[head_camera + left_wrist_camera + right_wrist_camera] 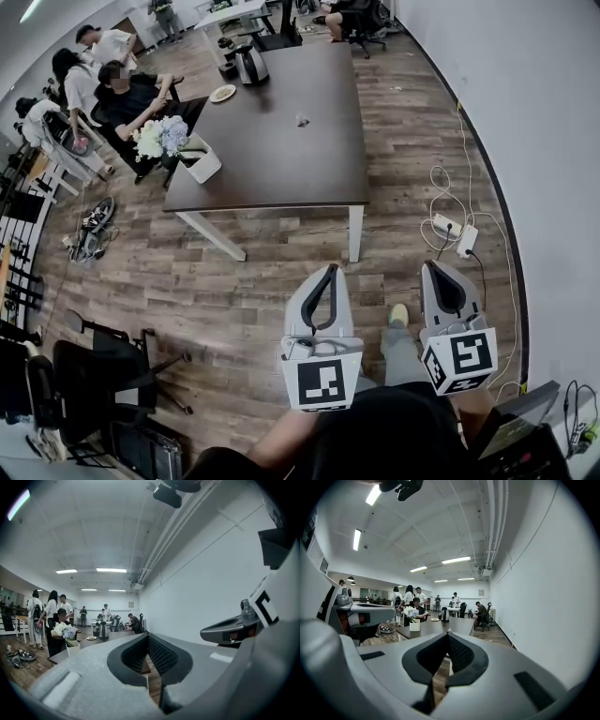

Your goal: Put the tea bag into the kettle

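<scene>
Well back from the table (pixel 281 159), the left gripper (pixel 332 270) and right gripper (pixel 432 267) are held low, side by side, aimed at it, jaws closed on nothing.

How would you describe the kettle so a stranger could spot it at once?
Start from the long dark table in the middle of the room. At its far end, next to a small round plate, stands the kettle. It is the only tall, shiny thing there, while the plate lies flat and pale.
</scene>
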Available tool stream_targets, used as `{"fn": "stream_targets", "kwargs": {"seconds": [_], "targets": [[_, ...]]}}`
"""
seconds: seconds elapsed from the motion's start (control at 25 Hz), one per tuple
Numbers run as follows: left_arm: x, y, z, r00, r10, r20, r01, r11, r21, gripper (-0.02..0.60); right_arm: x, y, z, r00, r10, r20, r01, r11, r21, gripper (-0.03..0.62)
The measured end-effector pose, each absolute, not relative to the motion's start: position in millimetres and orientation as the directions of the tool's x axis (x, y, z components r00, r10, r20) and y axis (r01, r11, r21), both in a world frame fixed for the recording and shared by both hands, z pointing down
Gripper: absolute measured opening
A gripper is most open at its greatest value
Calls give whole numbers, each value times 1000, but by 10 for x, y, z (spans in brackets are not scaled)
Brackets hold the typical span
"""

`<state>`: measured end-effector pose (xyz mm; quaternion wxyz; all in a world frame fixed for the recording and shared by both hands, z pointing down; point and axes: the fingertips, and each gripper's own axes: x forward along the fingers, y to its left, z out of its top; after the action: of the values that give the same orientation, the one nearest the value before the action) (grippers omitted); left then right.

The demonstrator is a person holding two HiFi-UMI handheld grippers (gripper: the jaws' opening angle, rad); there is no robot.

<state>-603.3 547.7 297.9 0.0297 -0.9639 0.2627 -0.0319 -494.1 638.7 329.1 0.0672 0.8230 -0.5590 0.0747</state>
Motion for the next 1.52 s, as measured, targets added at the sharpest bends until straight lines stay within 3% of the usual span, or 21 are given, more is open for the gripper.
{"fn": "stream_targets", "kwargs": {"seconds": [0.56, 1.52], "targets": [[-5346, 5110, 3054, 863, -500, 77, -494, -865, -85, 3, -4264, 5935, 3411, 350, -915, 201, -934, -356, 5, 2], [-3114, 4476, 3078, 852, -502, 149, -482, -863, -149, 3, -2040, 5302, 3582, 331, -919, 217, -931, -354, -82, 2]]}}
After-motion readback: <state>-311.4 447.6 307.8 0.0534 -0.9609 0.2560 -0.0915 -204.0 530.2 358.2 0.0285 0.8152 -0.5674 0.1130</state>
